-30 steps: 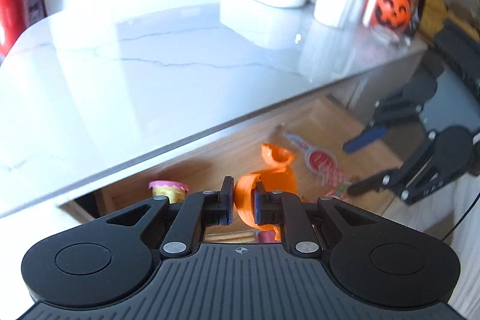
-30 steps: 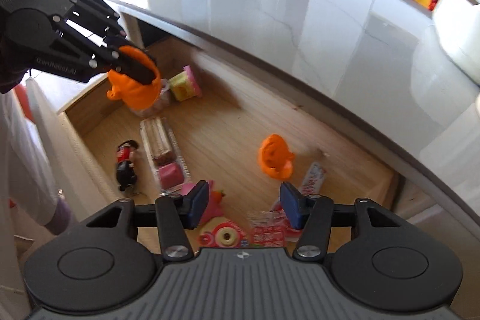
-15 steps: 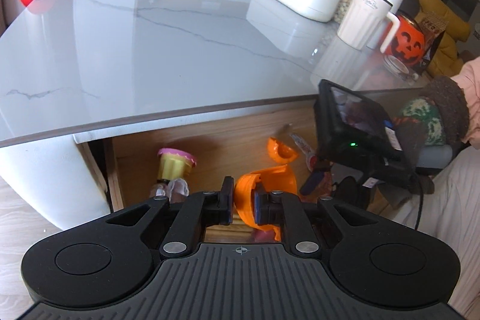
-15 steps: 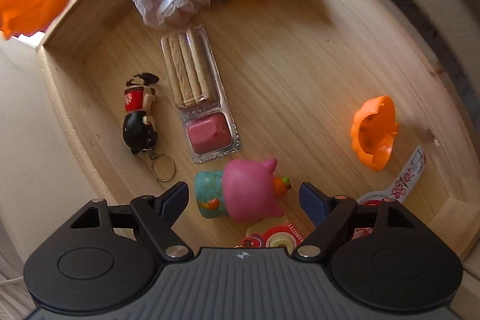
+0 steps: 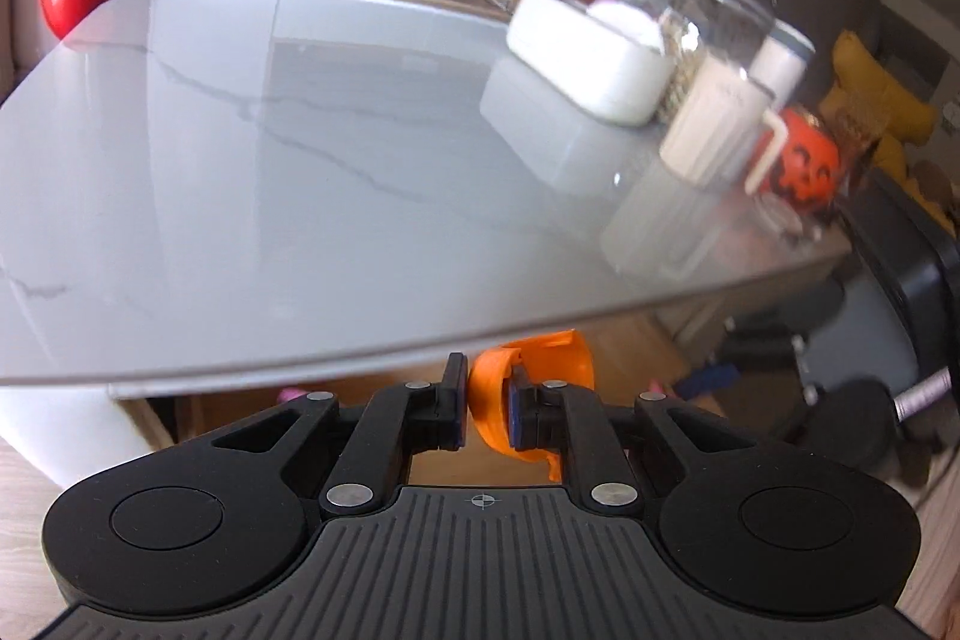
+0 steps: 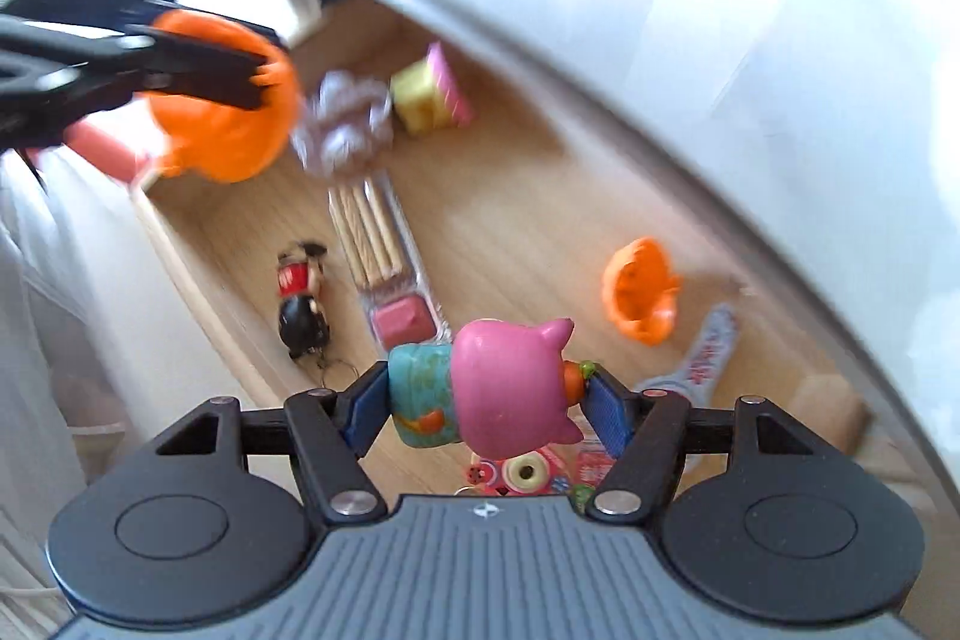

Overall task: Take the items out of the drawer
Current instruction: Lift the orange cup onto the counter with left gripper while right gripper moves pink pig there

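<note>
Right gripper: clamped on pink pig figurine, teal body.
Left gripper: clamped on orange cup.
Drawer: biscuit pack, keychain doll, under worktop edge.

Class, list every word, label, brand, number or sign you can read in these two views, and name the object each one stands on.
No text reads clearly in either view.
White ceramic mug: faint lettering, too blurred to read.
Red-and-white printed wrappers in the wooden drawer: print too small and blurred.
Pale strip wrapper with red marks: illegible.
Orange pumpkin bucket: a black face only, no words.
</note>
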`<state>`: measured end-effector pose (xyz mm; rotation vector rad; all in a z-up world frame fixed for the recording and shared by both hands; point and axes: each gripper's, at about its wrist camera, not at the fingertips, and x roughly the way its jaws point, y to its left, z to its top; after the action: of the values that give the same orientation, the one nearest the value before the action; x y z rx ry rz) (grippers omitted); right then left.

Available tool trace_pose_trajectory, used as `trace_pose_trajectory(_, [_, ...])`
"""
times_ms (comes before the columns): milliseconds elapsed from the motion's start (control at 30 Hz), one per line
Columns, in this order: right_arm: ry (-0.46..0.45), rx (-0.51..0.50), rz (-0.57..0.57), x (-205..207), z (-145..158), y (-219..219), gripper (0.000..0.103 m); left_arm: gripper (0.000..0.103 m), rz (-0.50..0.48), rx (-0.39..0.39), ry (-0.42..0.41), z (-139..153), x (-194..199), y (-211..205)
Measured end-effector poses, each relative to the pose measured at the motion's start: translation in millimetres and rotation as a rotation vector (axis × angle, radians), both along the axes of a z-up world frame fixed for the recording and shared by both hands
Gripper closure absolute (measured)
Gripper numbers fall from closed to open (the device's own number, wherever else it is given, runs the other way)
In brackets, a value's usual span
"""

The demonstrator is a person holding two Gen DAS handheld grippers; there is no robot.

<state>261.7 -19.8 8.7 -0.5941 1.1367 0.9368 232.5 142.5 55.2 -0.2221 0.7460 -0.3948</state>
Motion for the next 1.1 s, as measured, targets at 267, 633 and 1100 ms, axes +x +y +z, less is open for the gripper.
trace_pose_trajectory(267, [-0.086,0.129,-0.153,11.2,45.6,-38.3,0.035,0.084,0.199,-0.057,-0.031,-6.0,97.7,-25.5])
trace_pose_trajectory(633, [-0.331,0.274,-0.2,43.9,89.5,-18.7,0.035,0.083,0.179,0.032,-0.216,3.5,61.7,2.4])
trace_pose_trajectory(1100, [-0.36,0.237,-0.228,136.4,48.8,33.4,0.02,0.084,-0.067,-0.033,-0.149,-4.6,14.8,39.5])
